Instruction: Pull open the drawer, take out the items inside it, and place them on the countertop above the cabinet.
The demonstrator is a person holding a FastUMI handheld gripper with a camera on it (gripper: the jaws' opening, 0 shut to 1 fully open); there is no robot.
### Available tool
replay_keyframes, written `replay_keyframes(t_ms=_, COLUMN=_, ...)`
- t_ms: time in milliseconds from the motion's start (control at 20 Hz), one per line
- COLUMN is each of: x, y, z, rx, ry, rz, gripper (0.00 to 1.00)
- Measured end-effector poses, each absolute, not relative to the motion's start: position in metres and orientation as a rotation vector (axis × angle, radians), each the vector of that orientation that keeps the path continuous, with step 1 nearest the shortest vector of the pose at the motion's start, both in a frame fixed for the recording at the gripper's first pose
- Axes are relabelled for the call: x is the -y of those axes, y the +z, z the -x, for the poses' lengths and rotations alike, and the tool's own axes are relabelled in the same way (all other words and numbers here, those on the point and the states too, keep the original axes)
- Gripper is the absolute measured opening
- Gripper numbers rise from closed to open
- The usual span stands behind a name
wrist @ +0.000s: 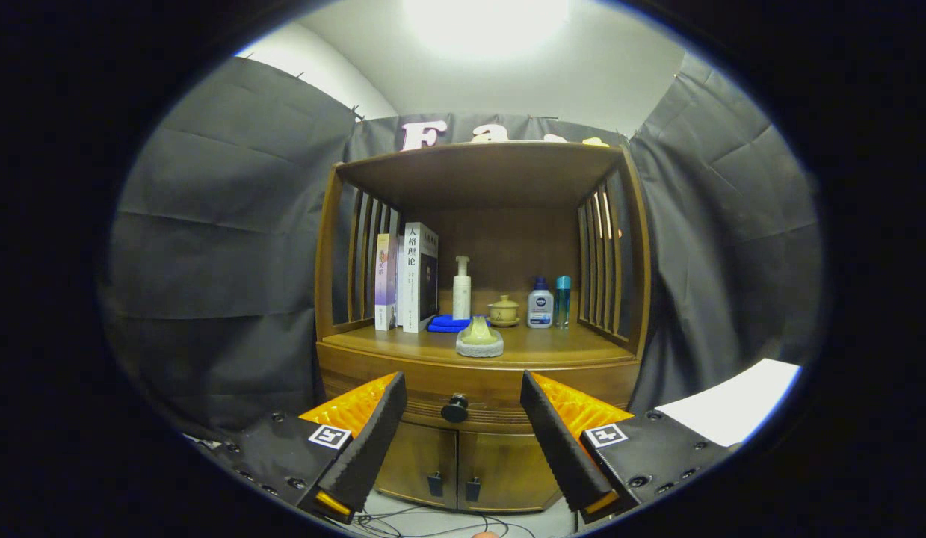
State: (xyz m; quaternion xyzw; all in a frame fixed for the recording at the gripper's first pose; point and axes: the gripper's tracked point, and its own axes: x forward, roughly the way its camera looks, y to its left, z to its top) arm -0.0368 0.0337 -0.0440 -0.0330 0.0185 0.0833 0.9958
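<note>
Left to right on the wooden cabinet's counter (552,345): two upright books (406,278), a folded blue cloth (448,324), a white pump bottle (462,288), a pale vase-like piece on a grey mat (480,336), a lidded ceramic cup (504,310), a white bottle (539,304) and a blue one (563,300). My tool (463,407) is spread wide and holds nothing, its fingers flanking the drawer (433,382), which sits closed, contents hidden. Its dark knob (454,409) lies between the fingers, ahead. I judge this fits either lining up on the knob or a drawer shut again.
</note>
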Motion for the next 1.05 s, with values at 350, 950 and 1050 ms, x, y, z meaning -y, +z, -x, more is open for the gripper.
replay_keyframes(t_ms=350, x=-0.0300, y=-0.0482, z=0.0419, rx=-0.073, ry=0.159, rz=0.028, gripper=0.98)
replay_keyframes(t_ms=950, x=-0.0367, y=-0.0446, z=0.0436, rx=-0.069, ry=0.180, rz=0.019, gripper=0.98)
replay_keyframes(t_ms=1050, x=-0.0361, y=-0.0431, z=0.0435, rx=-0.066, ry=0.180, rz=0.019, gripper=0.98)
